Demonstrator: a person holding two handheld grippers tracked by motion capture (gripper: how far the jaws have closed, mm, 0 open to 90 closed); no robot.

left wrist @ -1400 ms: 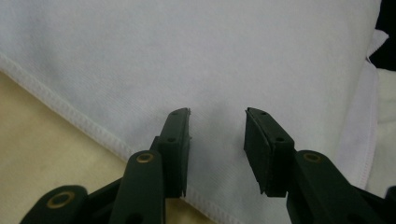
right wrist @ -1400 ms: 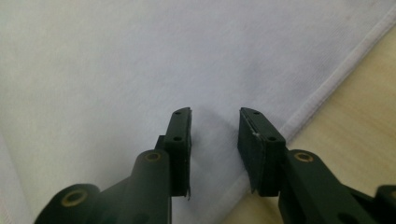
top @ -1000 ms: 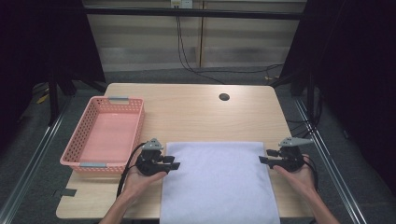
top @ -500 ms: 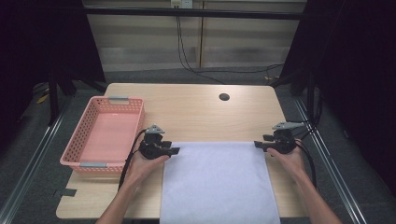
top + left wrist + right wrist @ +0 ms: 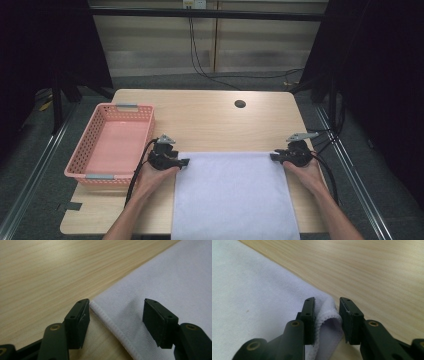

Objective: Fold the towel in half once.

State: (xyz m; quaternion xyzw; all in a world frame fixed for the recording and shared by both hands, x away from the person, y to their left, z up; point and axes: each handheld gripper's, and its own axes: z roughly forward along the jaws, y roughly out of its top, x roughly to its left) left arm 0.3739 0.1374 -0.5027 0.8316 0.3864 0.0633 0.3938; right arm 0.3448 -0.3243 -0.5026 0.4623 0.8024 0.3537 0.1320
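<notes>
A white cloth point(image 5: 232, 195) lies flat on the wooden table point(image 5: 215, 125), its near edge hanging over the front. My left gripper point(image 5: 186, 161) is at the cloth's far left corner. In the left gripper view its jaws point(image 5: 116, 301) have just been opening and stand wide, with the hemmed corner point(image 5: 107, 315) lying flat between them, untouched. My right gripper point(image 5: 272, 156) is at the far right corner. Its jaws point(image 5: 327, 300) have just been closing, and the corner point(image 5: 328, 315) humps up in the narrow gap between them, not pinched flat.
A pink plastic basket point(image 5: 85, 142) stands at the table's left side, close to my left hand. A round cable hole point(image 5: 240, 104) sits in the far part of the tabletop. Bare wood stretches beyond the cloth's far edge.
Both hands slid away from the person along the cloth's side edges to its far corners. The left jaws widened. The right jaws narrowed around the corner.
</notes>
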